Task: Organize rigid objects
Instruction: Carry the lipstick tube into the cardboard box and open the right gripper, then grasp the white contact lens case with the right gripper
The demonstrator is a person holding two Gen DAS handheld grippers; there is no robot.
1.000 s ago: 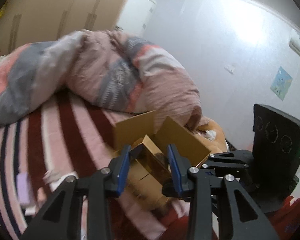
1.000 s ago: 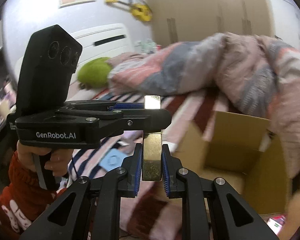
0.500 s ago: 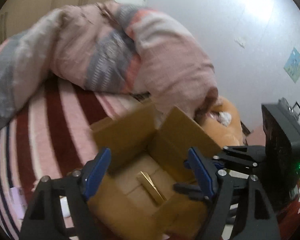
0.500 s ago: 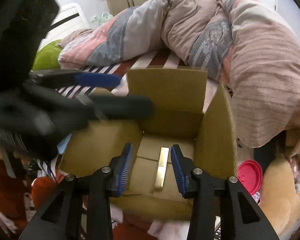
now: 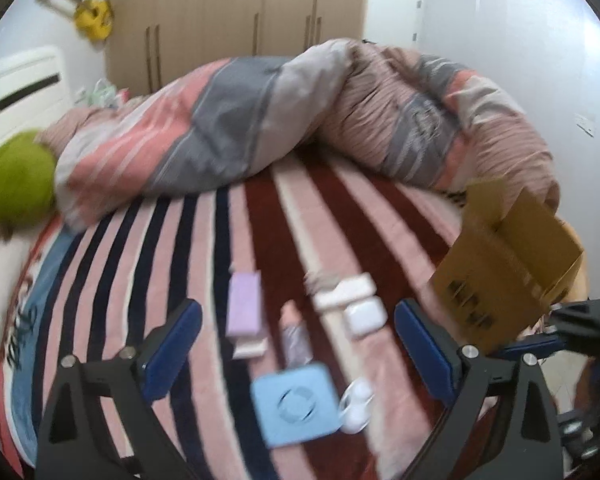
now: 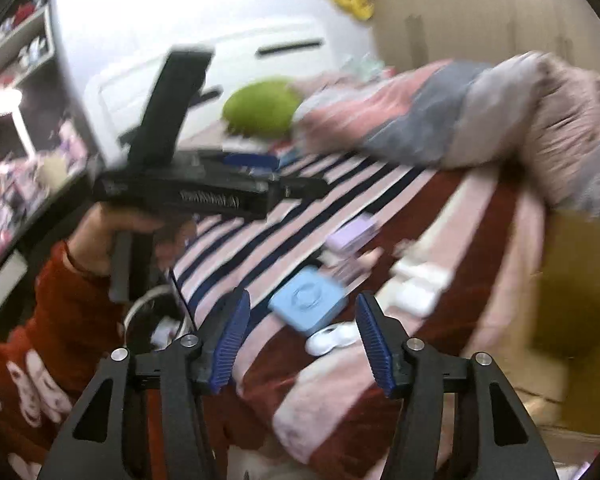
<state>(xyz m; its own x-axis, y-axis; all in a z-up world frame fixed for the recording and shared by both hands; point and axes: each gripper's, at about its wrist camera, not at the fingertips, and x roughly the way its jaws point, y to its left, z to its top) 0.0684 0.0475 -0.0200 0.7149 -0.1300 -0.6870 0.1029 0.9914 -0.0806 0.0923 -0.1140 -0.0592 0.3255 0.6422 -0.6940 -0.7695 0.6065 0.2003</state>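
Several small objects lie on the striped bedspread (image 5: 148, 264): a light blue square case (image 5: 294, 404), a purple box (image 5: 244, 304), a white case (image 5: 363, 316), a white flat box (image 5: 343, 290) and a small white earbud case (image 5: 355, 406). My left gripper (image 5: 296, 354) is open and empty above them. My right gripper (image 6: 305, 340) is open and empty, hovering over the blue case (image 6: 307, 306) and earbud case (image 6: 329, 338). The open cardboard box (image 5: 507, 256) stands at the bed's right side; it also shows in the right wrist view (image 6: 579, 288).
A bunched duvet (image 5: 300, 120) lies across the far half of the bed. A green plush (image 5: 14, 188) sits at the left. The left gripper's body and hand (image 6: 180, 188) show in the right wrist view. Wardrobes (image 5: 236, 20) stand behind.
The gold box held between both grippers was let go into the cardboard box. Both grippers opened and swung left, away from the box, toward the small objects on the bedspread.
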